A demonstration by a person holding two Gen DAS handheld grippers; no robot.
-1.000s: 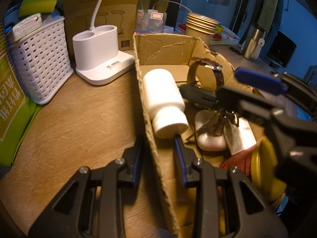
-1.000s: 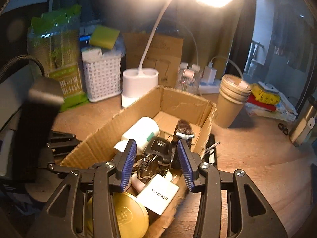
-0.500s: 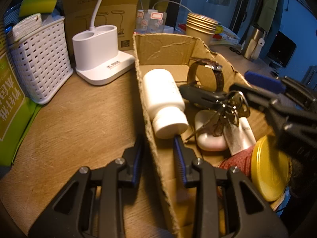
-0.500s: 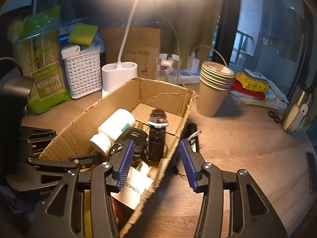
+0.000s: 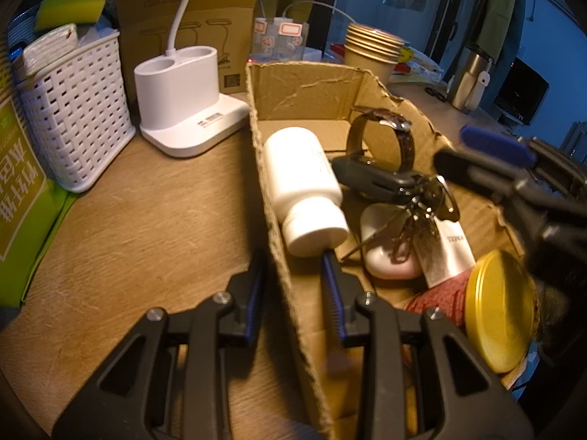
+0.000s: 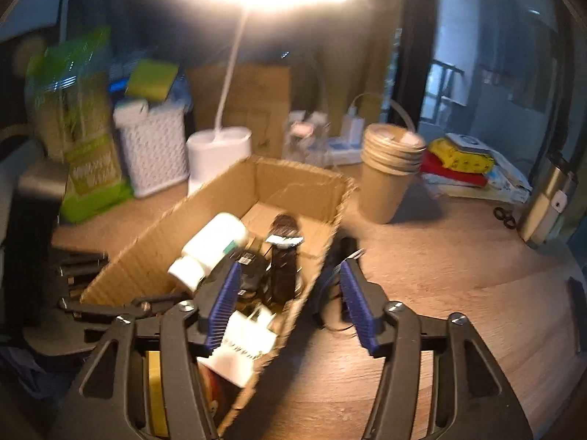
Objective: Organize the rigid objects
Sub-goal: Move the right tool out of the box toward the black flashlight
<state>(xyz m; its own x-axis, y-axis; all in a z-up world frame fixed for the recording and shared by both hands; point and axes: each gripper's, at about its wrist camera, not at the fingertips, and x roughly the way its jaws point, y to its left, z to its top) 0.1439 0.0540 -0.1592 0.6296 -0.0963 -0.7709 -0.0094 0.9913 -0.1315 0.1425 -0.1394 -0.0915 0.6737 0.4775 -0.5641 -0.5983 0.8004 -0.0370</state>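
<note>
Below, my left gripper (image 5: pixel 291 286) is straddling the near left wall of the cardboard box (image 5: pixel 301 84) — one finger outside, one inside, spread apart with a gap on either side of the wall, so clamping nothing. My right gripper (image 6: pixel 290 306) is hovering over the opposite wall with its jaws spread wide and nothing between them; one blue pad (image 6: pixel 222 306) is hanging over the box interior, the other over the wooden table (image 6: pixel 458 256). Lying inside the box are a white bottle (image 5: pixel 304 187) on its side along the left wall, a car key with key bunch (image 5: pixel 381 181), a wristwatch (image 5: pixel 385 135) standing on edge, a pale pink case (image 5: pixel 385 256) and a gold-lidded tin (image 5: pixel 502 311). Beside the box are standing a white lamp base (image 5: pixel 183 110), a white basket (image 5: pixel 77 110) and stacked paper cups (image 6: pixel 390 176).
</note>
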